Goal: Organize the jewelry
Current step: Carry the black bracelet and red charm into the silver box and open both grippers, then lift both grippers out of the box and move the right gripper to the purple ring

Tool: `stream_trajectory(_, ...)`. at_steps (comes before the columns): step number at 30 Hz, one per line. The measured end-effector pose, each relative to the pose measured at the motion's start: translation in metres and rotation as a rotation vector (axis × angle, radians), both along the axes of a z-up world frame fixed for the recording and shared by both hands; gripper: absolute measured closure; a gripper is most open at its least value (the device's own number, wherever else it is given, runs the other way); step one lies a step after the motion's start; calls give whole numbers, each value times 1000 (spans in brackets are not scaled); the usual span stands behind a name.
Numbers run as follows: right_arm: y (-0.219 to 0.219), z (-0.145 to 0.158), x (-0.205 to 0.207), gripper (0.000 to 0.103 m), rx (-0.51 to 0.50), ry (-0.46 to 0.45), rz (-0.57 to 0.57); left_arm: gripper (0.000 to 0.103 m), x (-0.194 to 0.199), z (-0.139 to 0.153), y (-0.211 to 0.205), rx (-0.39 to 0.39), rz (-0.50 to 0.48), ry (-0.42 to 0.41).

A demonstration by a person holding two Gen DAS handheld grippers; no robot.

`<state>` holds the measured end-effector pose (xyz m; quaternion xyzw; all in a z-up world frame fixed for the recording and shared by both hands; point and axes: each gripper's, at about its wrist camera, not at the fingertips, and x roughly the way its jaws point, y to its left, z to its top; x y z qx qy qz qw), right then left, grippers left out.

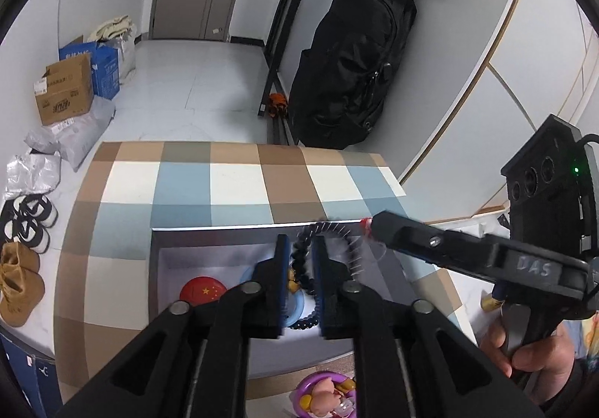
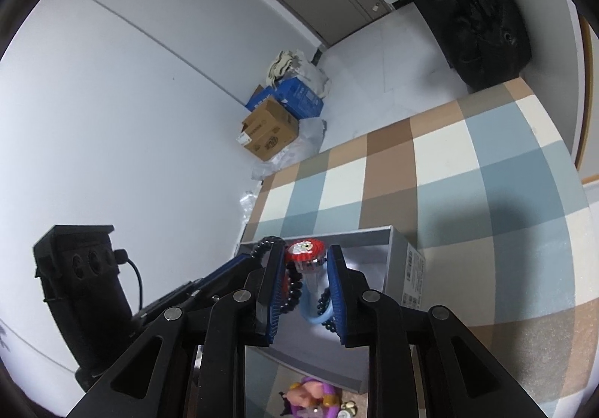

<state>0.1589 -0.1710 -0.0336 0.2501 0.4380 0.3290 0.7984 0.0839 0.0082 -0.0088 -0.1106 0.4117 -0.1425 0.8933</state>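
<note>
A grey open box point(image 1: 155, 268) sits on the checked tablecloth. My left gripper point(image 1: 302, 249) is shut on a black bead bracelet point(image 1: 301, 261), held over the box. My right gripper point(image 2: 305, 268) is shut on a red round charm piece point(image 2: 305, 251) with a clear tube, next to the same black beads point(image 2: 294, 290). In the left wrist view the right gripper point(image 1: 368, 225) comes in from the right, its tip at the red piece. In the box lie a red disc with yellow stars point(image 1: 202, 290) and a light blue ring point(image 2: 316, 317).
A purple toy figure point(image 1: 325, 391) lies at the table's near edge. A black backpack point(image 1: 348, 70) stands behind the table. Cardboard and blue boxes point(image 1: 75, 85), bags and shoes point(image 1: 18, 279) are on the floor to the left.
</note>
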Motion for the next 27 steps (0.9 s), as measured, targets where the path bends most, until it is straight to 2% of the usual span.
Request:
stream_trajectory(4,-7,3,-1,53,42,-12,-14,57,1,-4,3,-17,32,18)
stream_trajectory(6,-9,5,-2,32,45,-24,-24,56,1,-4,5,-22,43,10)
stream_trajectory(7,-10,6,-3,29,46,-27,-31,56,1,-4,5,-16,48,5)
stream_trajectory(10,-16,6,-2,26,65,-26,-44,55,1,-5,4,1,54,6)
stream_trajectory(12,-20,6,-3,15,67,-29,-55,55,0,-5,1,24,55,2)
stream_trajectory(15,-25,8,-5,9,73,-46,-62,55,-4,-5,-2,78,59,-15)
stream_trajectory(17,-26,11,-8,6,58,-67,-64,49,-7,-5,-3,102,67,-30)
stream_trajectory(18,-27,12,-10,3,51,-73,-66,41,-9,-5,-2,110,75,-34)
stream_trajectory(19,-27,13,-12,2,41,-81,-71,34,-11,-5,-2,117,85,-40)
stream_trajectory(27,-28,15,-30,0,-47,-129,-82,31,-29,-2,5,124,130,-72)
